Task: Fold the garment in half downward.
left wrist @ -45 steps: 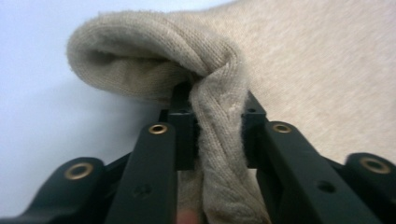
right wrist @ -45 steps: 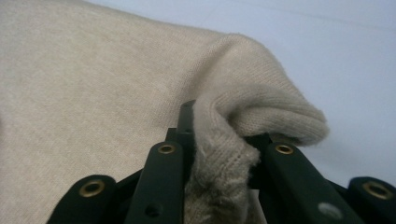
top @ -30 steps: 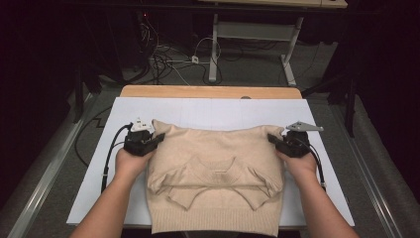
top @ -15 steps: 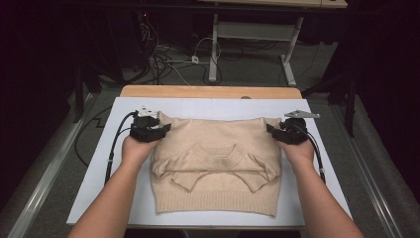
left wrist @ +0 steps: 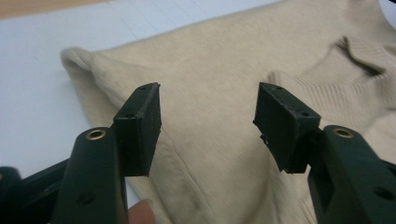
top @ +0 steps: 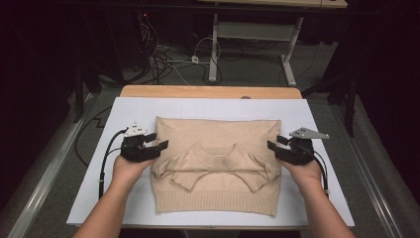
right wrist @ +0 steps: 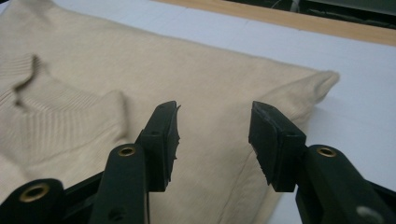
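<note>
Folding step: sweater [top: 217, 163] lies folded on white board [top: 119, 208], between both grippers. Left gripper [left wrist: 208, 116] and right gripper [right wrist: 212, 135] released, jaws just opening, nothing pinched. Next: regrip side edges, fold again.

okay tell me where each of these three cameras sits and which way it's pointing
High view: fixed above the person's side, looking forward and down on the white board, the folded beige knit sweater, both forearms, the left tongs and the right tongs.
Left gripper view: rides the left tongs, facing the sweater's side over open black jaws; a fingertip shows.
Right gripper view: rides the right tongs, facing the sweater's opposite side over open jaws.
Shared: both gripper views catch the ribbed collar.
</note>
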### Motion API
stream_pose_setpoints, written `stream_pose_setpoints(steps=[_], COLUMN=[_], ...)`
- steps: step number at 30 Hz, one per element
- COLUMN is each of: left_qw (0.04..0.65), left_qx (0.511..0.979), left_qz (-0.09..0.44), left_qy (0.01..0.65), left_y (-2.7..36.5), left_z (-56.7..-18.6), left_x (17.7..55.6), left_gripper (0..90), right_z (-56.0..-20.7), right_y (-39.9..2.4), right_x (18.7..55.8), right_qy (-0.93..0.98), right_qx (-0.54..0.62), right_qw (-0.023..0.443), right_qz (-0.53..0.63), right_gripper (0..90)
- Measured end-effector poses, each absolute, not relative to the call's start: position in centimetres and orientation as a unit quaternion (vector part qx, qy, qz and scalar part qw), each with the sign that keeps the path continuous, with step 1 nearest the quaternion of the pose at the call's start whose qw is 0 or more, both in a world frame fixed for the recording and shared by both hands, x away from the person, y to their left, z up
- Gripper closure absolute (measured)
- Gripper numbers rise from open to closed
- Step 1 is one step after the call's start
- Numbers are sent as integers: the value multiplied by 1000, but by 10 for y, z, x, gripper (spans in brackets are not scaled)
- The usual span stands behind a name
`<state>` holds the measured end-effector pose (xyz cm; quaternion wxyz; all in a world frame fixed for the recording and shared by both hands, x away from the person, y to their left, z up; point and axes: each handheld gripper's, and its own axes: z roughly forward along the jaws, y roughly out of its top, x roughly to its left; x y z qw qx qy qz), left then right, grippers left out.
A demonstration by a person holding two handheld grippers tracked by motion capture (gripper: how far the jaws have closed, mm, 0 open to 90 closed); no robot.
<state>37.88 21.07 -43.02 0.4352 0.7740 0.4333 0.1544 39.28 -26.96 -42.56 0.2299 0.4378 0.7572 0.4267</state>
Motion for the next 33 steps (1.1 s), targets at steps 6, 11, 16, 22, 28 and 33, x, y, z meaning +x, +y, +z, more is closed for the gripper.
stream_pose_setpoints(steps=[6,11,16,22,28,33], left_qw=[440,432,427,414,422,442], left_qx=[785,800,809,818,815,807], left_qz=[139,130,130,128,137,146], left_qy=[413,396,383,378,374,364], left_y=[201,193,190,186,188,194], left_z=[-440,-449,-459,-465,-463,-457], left_x=[357,348,343,341,335,316], left_gripper=[347,380,599,745,807,808], right_z=[-432,-437,-446,-456,-455,-446], right_y=[-266,-260,-252,-248,-247,-254], right_x=[368,357,351,352,347,332], right_qy=[766,777,790,803,806,789], right_qx=[420,408,396,394,386,387], right_qw=[221,205,198,193,200,205], right_qz=[434,433,424,403,402,430], right_gripper=[534,537,622,719,830,831])
